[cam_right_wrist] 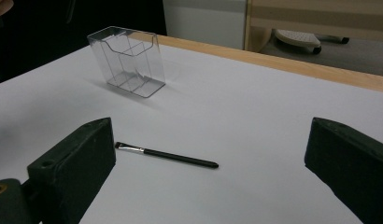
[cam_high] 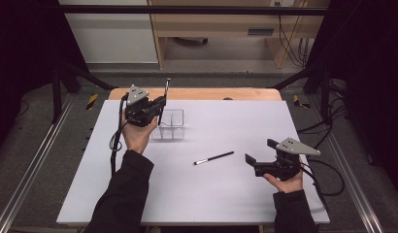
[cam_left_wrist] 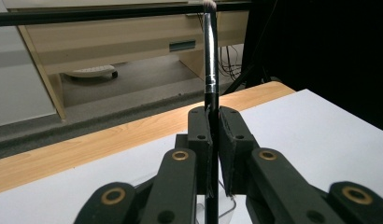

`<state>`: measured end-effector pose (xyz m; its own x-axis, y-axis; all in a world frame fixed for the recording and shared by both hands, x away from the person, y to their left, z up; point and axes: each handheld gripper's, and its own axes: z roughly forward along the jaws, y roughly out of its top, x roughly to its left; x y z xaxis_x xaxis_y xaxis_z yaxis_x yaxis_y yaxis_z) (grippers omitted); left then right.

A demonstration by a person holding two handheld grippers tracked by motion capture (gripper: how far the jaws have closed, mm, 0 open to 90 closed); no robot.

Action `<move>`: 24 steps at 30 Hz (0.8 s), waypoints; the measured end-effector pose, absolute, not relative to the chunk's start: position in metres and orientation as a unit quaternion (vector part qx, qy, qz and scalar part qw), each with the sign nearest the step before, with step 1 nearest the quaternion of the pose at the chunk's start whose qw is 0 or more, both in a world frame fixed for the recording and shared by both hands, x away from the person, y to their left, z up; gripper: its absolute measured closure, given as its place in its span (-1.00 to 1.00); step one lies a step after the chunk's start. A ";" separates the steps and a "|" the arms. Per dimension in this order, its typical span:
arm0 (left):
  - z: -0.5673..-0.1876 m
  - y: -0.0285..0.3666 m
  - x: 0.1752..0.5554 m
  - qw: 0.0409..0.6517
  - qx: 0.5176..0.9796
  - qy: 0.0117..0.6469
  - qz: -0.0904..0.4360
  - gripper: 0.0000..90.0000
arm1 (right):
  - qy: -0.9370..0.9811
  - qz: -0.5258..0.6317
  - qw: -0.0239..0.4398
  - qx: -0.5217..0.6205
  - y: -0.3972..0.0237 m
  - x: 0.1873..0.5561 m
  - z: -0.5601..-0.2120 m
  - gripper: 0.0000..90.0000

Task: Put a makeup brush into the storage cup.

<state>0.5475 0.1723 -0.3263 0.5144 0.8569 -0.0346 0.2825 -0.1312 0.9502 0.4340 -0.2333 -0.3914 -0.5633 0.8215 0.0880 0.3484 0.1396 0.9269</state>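
Observation:
My left gripper is shut on a black makeup brush, held upright over the left side of a clear plastic organizer at the back of the white board. In the left gripper view the brush stands between the pressed pads, bristles up, its lower end dipping toward the organizer's clear rim. A second black brush lies flat mid-board. My right gripper hovers open to its right. The right gripper view has that brush lying ahead between the wide jaws and the organizer beyond.
The white board covers a wooden table whose far edge shows behind it. Black frame posts stand at both sides. Cables trail off the table's right. A wooden desk and the floor lie beyond.

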 end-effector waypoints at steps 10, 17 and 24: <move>-0.329 0.173 0.561 0.521 0.693 0.415 0.278 0.85 | 0.720 0.514 0.228 0.407 -0.232 0.435 -0.392 -0.95; -0.330 0.170 0.571 0.517 0.692 0.418 0.281 0.85 | 0.721 0.512 0.228 0.406 -0.232 0.435 -0.393 -0.94; -0.334 0.169 0.582 0.514 0.690 0.427 0.278 0.85 | 0.719 0.515 0.229 0.407 -0.233 0.435 -0.392 -0.94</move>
<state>0.5817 0.1692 -0.3336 0.4816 0.8746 -0.0555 0.3037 -0.1072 0.9467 0.4349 -0.2333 -0.3919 -0.5642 0.8207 0.0906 0.3499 0.1383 0.9265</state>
